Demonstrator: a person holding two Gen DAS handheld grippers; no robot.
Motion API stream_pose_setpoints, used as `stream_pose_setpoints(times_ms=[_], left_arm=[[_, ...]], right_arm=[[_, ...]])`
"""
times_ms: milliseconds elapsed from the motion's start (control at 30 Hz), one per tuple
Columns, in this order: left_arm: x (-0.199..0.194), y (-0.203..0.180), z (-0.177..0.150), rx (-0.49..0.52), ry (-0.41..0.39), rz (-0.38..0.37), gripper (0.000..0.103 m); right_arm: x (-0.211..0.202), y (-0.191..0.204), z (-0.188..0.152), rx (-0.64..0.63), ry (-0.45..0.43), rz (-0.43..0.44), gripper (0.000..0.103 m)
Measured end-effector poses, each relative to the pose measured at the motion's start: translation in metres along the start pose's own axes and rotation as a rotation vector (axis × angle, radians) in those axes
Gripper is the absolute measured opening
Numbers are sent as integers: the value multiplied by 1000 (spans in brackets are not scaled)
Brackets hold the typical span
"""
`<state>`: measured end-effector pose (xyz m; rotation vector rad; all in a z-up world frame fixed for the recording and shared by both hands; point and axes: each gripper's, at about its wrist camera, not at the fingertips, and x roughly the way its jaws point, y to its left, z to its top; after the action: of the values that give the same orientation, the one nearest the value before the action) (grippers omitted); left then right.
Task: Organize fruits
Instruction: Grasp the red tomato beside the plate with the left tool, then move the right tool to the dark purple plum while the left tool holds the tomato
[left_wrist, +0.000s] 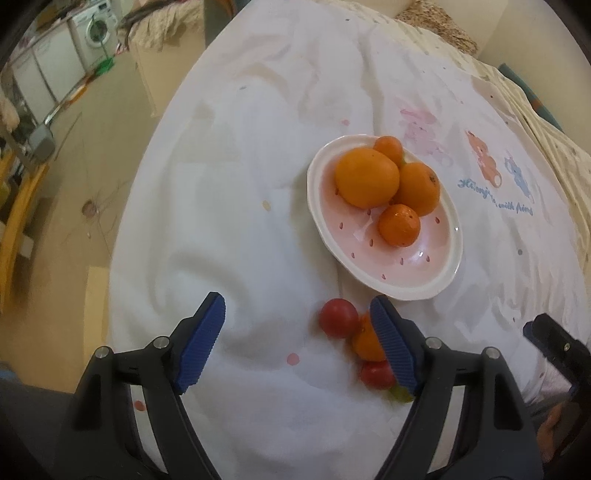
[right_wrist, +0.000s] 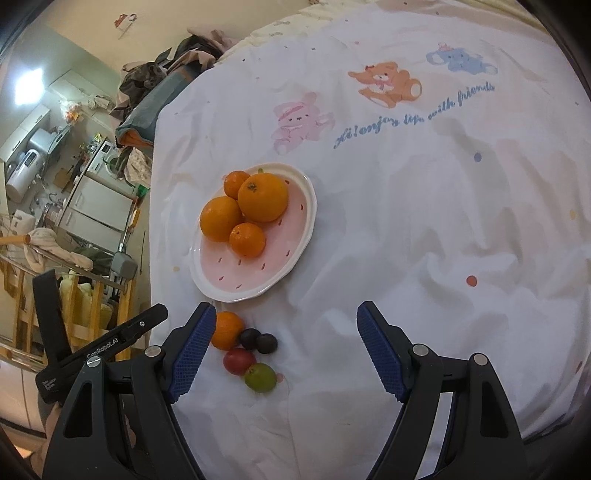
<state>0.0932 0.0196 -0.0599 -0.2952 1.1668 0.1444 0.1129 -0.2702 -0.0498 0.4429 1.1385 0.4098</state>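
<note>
A pink-and-white plate (left_wrist: 424, 266) (right_wrist: 221, 273) holds several oranges (left_wrist: 367, 177) (right_wrist: 263, 196) on the white sheet. Near its front edge lie loose fruits: a small orange (left_wrist: 364, 341) (right_wrist: 226, 329), a red fruit (left_wrist: 338, 317) (right_wrist: 239, 360), another red one (left_wrist: 376, 374), two dark plums (right_wrist: 250, 338) (right_wrist: 266, 343) and a green fruit (right_wrist: 260, 377) (left_wrist: 400, 395). My left gripper (left_wrist: 299, 347) is open and empty, its right finger over the loose fruits. My right gripper (right_wrist: 286, 350) is open and empty, the loose fruits between its fingers near the left one.
The white printed sheet (right_wrist: 424, 221) is rumpled, with folds. The bed's left edge (left_wrist: 122, 236) drops to the floor. A pile of clothes (right_wrist: 162, 81) lies at the far corner. A wooden rack (right_wrist: 22, 280) stands left. The other gripper shows at right (left_wrist: 554, 343).
</note>
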Motion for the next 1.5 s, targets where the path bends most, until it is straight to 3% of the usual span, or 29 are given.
stream_pose_setpoints(times_ms=[133, 300, 533, 633, 833, 1133, 1500], left_arm=[[16, -1, 3, -26, 55, -15, 72], [41, -6, 1, -73, 161, -44, 52], [56, -15, -1, -66, 206, -43, 44], [63, -18, -3, -53, 221, -43, 26], [58, -24, -4, -16, 209, -43, 25], [32, -10, 1, -8, 132, -19, 25], [-8, -19, -4, 103, 16, -7, 25]], right_arm=[[8, -5, 2, 33, 20, -9, 81], [15, -13, 5, 79, 43, -2, 81], [20, -16, 6, 91, 57, -12, 81], [21, -17, 6, 96, 61, -15, 81], [21, -18, 6, 85, 61, -28, 81], [21, -18, 4, 73, 56, -57, 81], [21, -15, 2, 42, 55, -87, 81]])
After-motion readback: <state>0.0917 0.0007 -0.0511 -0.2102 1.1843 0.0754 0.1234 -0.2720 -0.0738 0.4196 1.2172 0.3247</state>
